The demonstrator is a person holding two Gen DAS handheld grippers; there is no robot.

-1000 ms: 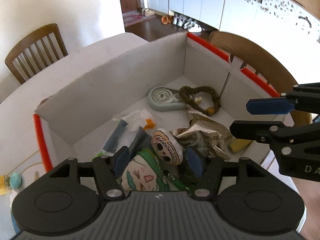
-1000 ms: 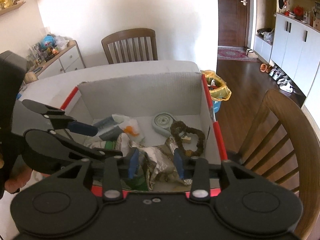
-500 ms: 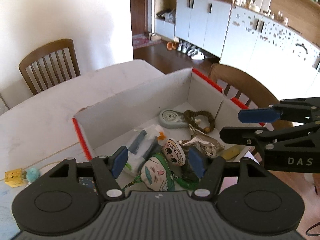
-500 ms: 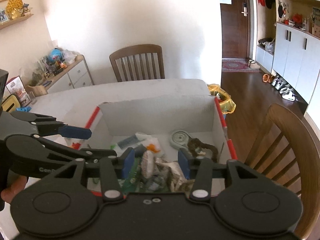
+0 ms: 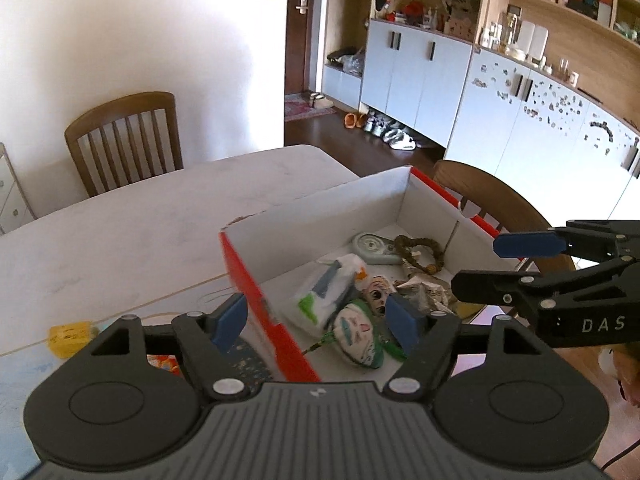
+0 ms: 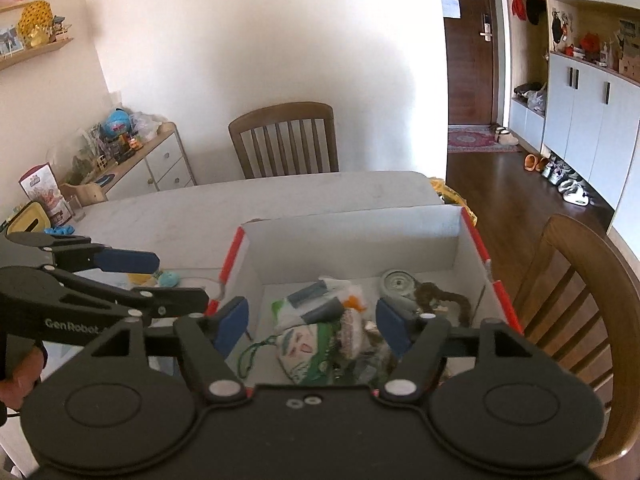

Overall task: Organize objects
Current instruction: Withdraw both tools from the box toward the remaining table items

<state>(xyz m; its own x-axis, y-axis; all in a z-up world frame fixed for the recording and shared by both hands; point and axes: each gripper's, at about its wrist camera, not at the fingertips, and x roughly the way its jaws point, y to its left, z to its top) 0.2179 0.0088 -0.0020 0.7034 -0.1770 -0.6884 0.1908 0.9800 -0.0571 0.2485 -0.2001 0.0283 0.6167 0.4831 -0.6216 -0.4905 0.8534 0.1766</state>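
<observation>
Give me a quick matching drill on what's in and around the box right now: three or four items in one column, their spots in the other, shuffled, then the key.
Items:
1. bead bracelet
2. round tape measure
3. yellow block
4. painted face pouch

Places:
A. on the table, outside the box
B. near end of the box, nearest the grippers
C. far right corner of the box floor, against the right wall
D. far end of the box floor, just left of the beads

Pairs: 1-C, 2-D, 3-A, 4-B
</observation>
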